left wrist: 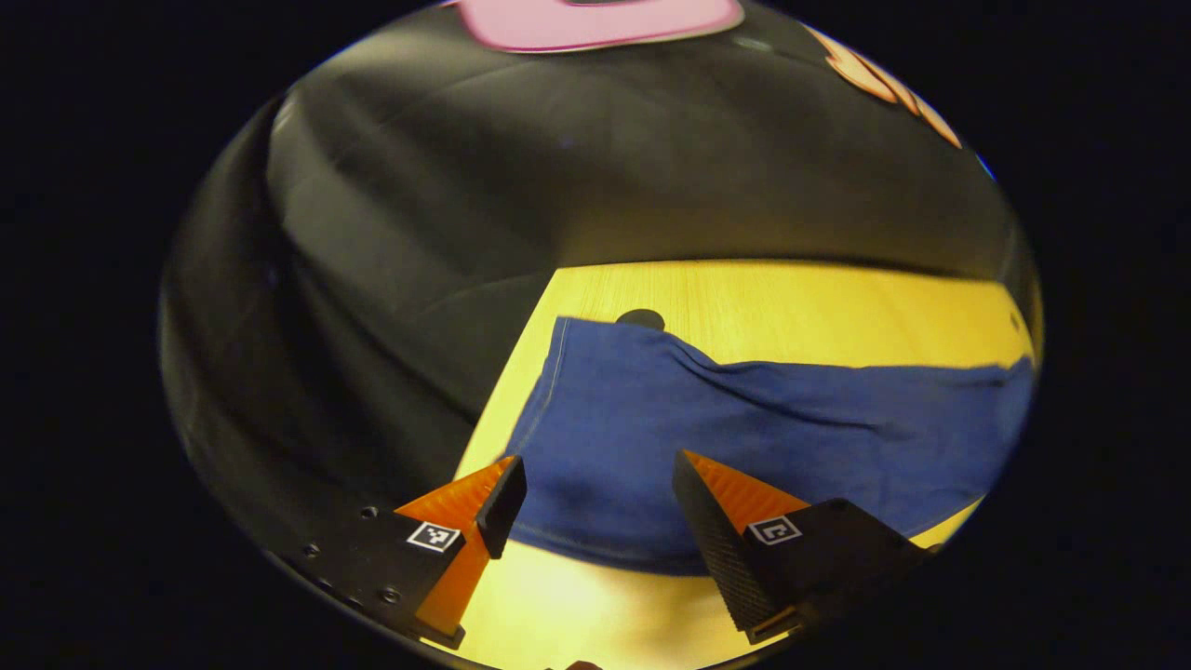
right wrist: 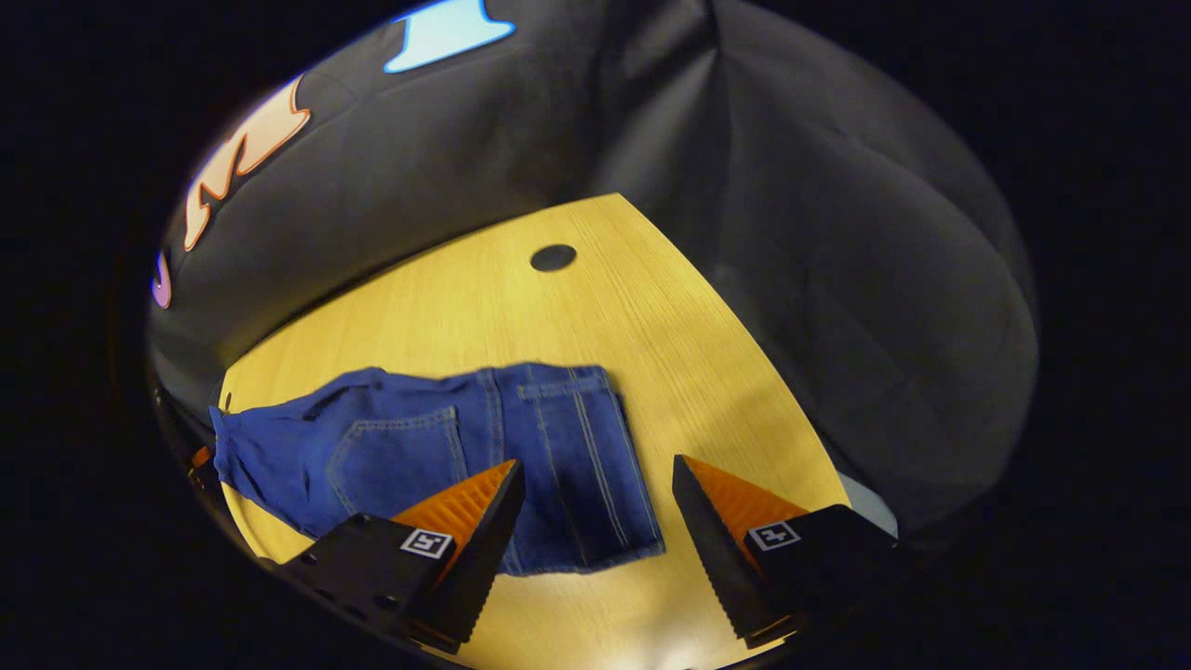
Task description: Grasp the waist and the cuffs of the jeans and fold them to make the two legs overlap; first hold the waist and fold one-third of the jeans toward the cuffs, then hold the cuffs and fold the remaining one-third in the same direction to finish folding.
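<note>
A: In the left gripper view, where do we see the jeans point(left wrist: 744, 437) against our left gripper point(left wrist: 595, 502)?

B: They lie flat on the yellow wooden table point(left wrist: 791, 298), spread from about nine o'clock across to three o'clock of the gripper. Its two fingers stand wide apart, released, with nothing between them but the denim lying below. The cloth's near edge curves past at six o'clock, just ahead of the finger bases, and bare table shows beneath that.

A: Is it touching the cloth?

B: We cannot tell; the tips sit over the denim, and no fold is pinched between them.

A: And in the right gripper view?

B: There the jeans point(right wrist: 484, 456) lie on the table point(right wrist: 651, 326) with the waistband end toward twelve o'clock and the back pocket point(right wrist: 395, 461) at about ten o'clock of the right gripper point(right wrist: 595, 502). That gripper is also spread open, holding nothing. Its left finger overlaps the denim; its right finger stands over bare wood at three o'clock, beside the jeans' side edge.

A: Anything else on the table?

B: A dark round hole point(right wrist: 553, 258) at twelve o'clock, well apart from the jeans in that view. In the left gripper view the hole point(left wrist: 640, 319) sits right at the far edge of the denim.
</note>
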`<act>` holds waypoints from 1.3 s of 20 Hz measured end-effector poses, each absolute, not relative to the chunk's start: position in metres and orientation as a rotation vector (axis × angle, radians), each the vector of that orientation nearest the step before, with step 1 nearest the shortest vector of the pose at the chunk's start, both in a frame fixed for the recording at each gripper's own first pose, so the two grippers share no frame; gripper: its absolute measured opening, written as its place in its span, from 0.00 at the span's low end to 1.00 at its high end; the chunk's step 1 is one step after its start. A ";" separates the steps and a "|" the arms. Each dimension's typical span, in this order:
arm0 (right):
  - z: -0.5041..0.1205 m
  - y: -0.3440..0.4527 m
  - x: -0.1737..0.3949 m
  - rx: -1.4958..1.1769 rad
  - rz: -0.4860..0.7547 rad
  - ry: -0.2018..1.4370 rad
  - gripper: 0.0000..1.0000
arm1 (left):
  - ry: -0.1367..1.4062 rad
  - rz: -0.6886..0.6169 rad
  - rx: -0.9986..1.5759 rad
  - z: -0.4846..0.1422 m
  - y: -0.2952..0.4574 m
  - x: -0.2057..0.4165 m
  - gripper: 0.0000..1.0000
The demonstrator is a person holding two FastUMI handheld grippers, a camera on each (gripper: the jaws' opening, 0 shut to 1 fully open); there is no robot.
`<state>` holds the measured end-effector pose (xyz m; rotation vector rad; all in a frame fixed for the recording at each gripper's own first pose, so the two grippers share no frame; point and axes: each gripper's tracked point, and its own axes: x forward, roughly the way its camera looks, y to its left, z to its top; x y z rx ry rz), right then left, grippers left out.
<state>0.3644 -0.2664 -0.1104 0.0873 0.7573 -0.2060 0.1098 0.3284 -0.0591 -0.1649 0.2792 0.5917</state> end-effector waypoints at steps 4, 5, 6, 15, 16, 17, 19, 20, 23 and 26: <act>-0.140 -0.265 0.343 0.211 -0.203 0.786 0.96 | 0.269 0.643 -0.122 -0.084 0.323 0.093 0.96; -0.147 -0.264 0.339 0.223 -0.203 0.791 0.96 | 0.269 0.635 -0.118 -0.087 0.319 0.092 0.96; -0.150 -0.264 0.338 0.224 -0.202 0.792 0.99 | 0.267 0.629 -0.111 -0.089 0.317 0.091 0.96; -0.155 -0.248 0.341 0.199 -0.177 0.758 0.51 | 0.224 0.641 -0.173 -0.089 0.268 0.066 0.96; -0.156 -0.246 0.342 0.239 -0.186 0.771 0.45 | 0.220 0.643 -0.187 -0.089 0.264 0.065 0.96; -0.157 -0.246 0.342 0.265 -0.182 0.769 0.37 | 0.218 0.647 -0.197 -0.091 0.260 0.064 0.96; -0.157 -0.245 0.343 0.282 -0.161 0.769 0.28 | 0.229 0.662 -0.215 -0.094 0.251 0.059 0.96; -0.157 -0.245 0.343 0.289 -0.156 0.769 0.23 | 0.238 0.662 -0.217 -0.095 0.247 0.058 0.96; -0.156 -0.246 0.345 0.303 -0.167 0.773 0.24 | 0.238 0.664 -0.196 -0.085 0.253 0.055 0.96; -0.150 -0.247 0.347 0.328 -0.187 0.765 0.16 | 0.217 0.674 -0.230 -0.079 0.273 0.056 0.96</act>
